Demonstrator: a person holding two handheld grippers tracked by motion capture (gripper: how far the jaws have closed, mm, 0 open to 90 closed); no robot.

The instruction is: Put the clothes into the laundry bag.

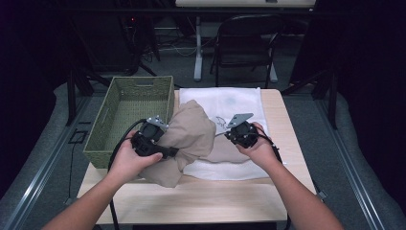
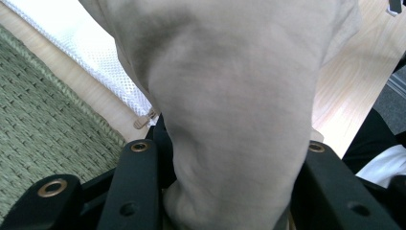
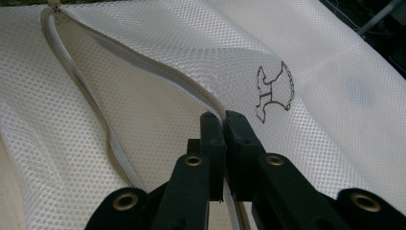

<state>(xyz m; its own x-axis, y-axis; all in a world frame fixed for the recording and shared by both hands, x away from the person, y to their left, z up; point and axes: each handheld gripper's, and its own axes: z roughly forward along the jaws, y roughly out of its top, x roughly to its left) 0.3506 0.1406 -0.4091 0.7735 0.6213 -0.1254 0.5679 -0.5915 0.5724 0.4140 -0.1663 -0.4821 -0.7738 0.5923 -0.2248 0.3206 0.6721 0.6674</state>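
Here, my left gripper (image 1: 168, 151) is closed on a thick bunch of the beige garment (image 1: 191, 136); in the left gripper view the cloth (image 2: 234, 120) packs the whole space between the jaws, which stand partly apart around it. My right gripper (image 1: 229, 132) is pinched fully shut on the zipper edge (image 3: 210, 98) of the white mesh laundry bag (image 1: 225, 103), its jaws meeting on the seam in the right gripper view. The garment hangs from my left grip just above the table (image 1: 201, 199), draped over the near left part of the bag, beside the green woven basket (image 1: 127, 112).

Handling, as I judge it: the garment is soft, limp and light; it will sag and fold wherever it is unsupported, so a bunched handful holds better than a single layer. The mesh (image 3: 143, 62) is thin and slack, likely to slip if taken by the netting alone. The stiffer zipper edge is the sound place to hold, since lifting it should keep the mouth open. Neither item looks fragile, though mesh may snag.
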